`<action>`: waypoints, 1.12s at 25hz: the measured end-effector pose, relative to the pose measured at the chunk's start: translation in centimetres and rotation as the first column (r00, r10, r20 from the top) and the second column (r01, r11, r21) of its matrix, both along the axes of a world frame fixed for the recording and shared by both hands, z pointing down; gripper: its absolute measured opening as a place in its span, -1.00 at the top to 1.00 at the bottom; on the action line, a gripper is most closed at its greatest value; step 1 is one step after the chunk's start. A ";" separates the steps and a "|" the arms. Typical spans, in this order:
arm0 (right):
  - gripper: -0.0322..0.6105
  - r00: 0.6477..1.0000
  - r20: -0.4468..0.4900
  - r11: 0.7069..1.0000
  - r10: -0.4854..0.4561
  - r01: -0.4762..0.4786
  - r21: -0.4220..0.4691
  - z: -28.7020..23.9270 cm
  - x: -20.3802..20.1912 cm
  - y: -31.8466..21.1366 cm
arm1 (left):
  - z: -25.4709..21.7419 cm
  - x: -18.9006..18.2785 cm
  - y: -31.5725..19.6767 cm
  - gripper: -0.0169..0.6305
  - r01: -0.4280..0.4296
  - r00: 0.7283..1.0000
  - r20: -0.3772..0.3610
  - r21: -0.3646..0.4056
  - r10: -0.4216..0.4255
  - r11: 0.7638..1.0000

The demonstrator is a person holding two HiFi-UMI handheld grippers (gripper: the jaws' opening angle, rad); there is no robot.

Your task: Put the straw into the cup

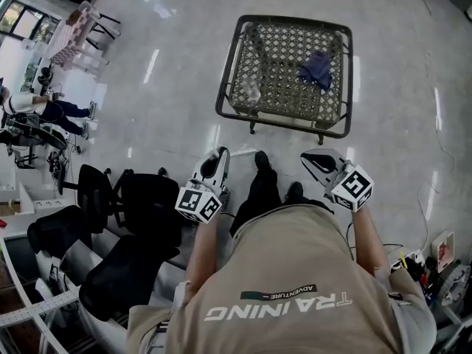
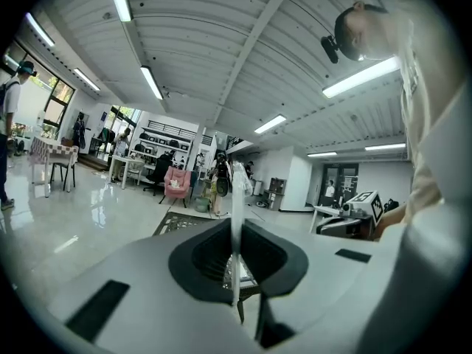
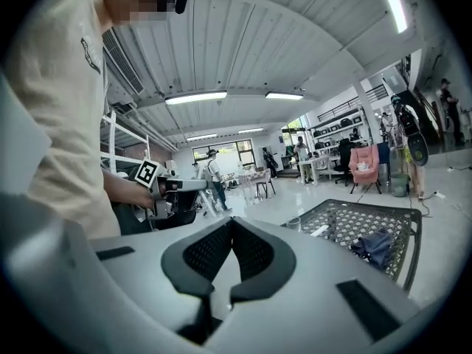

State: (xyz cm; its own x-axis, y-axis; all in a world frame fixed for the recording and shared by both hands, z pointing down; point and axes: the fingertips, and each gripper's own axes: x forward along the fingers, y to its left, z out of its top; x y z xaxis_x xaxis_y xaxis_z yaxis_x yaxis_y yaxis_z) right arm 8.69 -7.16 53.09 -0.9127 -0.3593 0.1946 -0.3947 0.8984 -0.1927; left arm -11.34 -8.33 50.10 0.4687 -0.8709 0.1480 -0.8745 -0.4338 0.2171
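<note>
Straw [image 2: 237, 186] sits upright in the left gripper [image 2: 237, 231], pinched between the pads, top end poking well above the jaws. So the left is clenched on the straw. Right gripper [image 3: 231, 224] has its jaw tips touching with nothing between them: clenched, empty.

Cup [image 3: 293, 223] is clear and stands on the lattice table [image 3: 402, 231], far from both claws, at the table's near-left part. In the head view the cup [image 1: 252, 92] is ahead and slightly right of the left gripper [image 1: 216, 155] and well apart from it.

Both grippers are held out in front of the person's torso at about the same height, pointing roughly level toward the table. They're side by side, with the right gripper [image 1: 310, 157] on the right. Marker cubes face up.

Around:
- A blue cloth [image 1: 317, 68] lies on the table's far-right part.
- A small white strip [image 3: 319, 231] lies just beside the cup; can't tell what it is.
- Black office chairs [image 1: 140, 205] stand close on the left.
- The person's shoes [image 1: 262, 161] are just short of the table edge.

Bare floor lies between the claws and the table.
</note>
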 end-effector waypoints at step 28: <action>0.85 0.979 -0.100 0.984 0.175 -0.169 0.060 -2.0 -10.6 -19.6 | 1.5 -6.1 -23.3 0.84 -0.299 0.954 -0.024 0.034 0.300 0.954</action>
State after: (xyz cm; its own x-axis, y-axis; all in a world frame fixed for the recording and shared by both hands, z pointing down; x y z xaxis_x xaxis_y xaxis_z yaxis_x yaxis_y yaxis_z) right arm -1.87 -26.77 51.06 -0.8119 -0.5212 0.2629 -0.5598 0.8228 -0.0977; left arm -17.45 -31.61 51.61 0.7125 -0.6935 0.1069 -0.6969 -0.6816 0.2232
